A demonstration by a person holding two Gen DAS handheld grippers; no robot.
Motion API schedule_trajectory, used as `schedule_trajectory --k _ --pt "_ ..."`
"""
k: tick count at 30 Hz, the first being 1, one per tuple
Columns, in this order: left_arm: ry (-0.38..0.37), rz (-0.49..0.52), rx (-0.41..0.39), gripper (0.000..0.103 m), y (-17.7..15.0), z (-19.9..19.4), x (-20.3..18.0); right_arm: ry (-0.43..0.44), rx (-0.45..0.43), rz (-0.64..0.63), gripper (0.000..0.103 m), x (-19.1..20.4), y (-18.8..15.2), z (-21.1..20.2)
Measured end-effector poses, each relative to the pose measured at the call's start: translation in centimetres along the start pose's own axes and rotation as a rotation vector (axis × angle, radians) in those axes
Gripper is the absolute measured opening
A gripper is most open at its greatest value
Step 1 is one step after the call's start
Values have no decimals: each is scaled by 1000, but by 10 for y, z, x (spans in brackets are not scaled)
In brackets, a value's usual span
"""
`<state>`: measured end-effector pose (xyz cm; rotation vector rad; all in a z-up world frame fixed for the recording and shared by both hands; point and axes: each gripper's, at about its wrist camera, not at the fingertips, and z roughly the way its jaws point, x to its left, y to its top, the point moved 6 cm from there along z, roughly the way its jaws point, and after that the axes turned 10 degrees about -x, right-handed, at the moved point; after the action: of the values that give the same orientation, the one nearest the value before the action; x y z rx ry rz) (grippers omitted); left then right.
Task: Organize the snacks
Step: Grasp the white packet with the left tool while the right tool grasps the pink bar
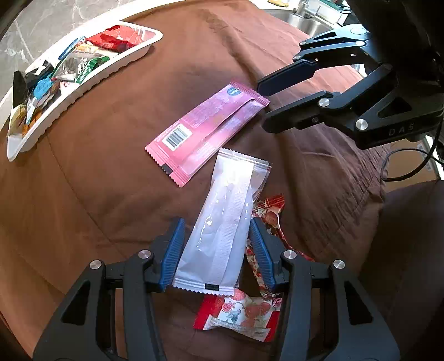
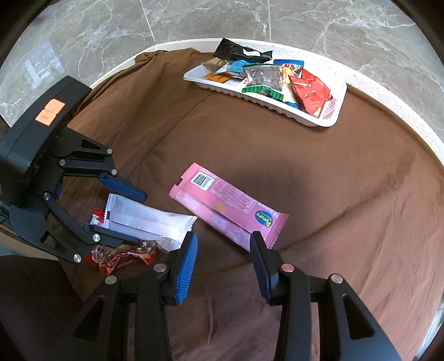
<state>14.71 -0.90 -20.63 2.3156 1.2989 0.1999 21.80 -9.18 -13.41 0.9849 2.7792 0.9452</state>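
A white snack packet point(image 1: 224, 222) lies on the brown cloth between the fingers of my open left gripper point(image 1: 217, 230); the pads are close to its sides but not closed on it. It also shows in the right wrist view point(image 2: 149, 222). A pink snack packet point(image 1: 208, 130) point(image 2: 230, 208) lies beyond it. My right gripper point(image 2: 223, 244) is open, its tips just short of the pink packet's near end; in the left wrist view it shows point(image 1: 263, 102) at that packet's end. Red-and-white candy wrappers point(image 1: 241, 313) point(image 2: 122, 255) lie under and beside the white packet.
A white tray point(image 1: 83, 89) point(image 2: 337, 111) holding several snack packets stands at the far side of the cloth, near the table's white rim point(image 2: 402, 102). A metal sink point(image 1: 310, 19) lies behind the right gripper. Marble floor point(image 2: 249, 19) beyond the edge.
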Motion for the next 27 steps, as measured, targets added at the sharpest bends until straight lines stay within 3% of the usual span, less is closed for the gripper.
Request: schedule_trajectory --k 12,19,27 --pt "30 -28 -37 46 5 5 6 -7 13 -42 44 -3 10 12" --pt "69 -158 -65 43 8 3 28 -34 40 -137 47 -10 19 35" --pt "138 -329 -95 41 6 -3 64 -12 60 -152 52 -13 28 50"
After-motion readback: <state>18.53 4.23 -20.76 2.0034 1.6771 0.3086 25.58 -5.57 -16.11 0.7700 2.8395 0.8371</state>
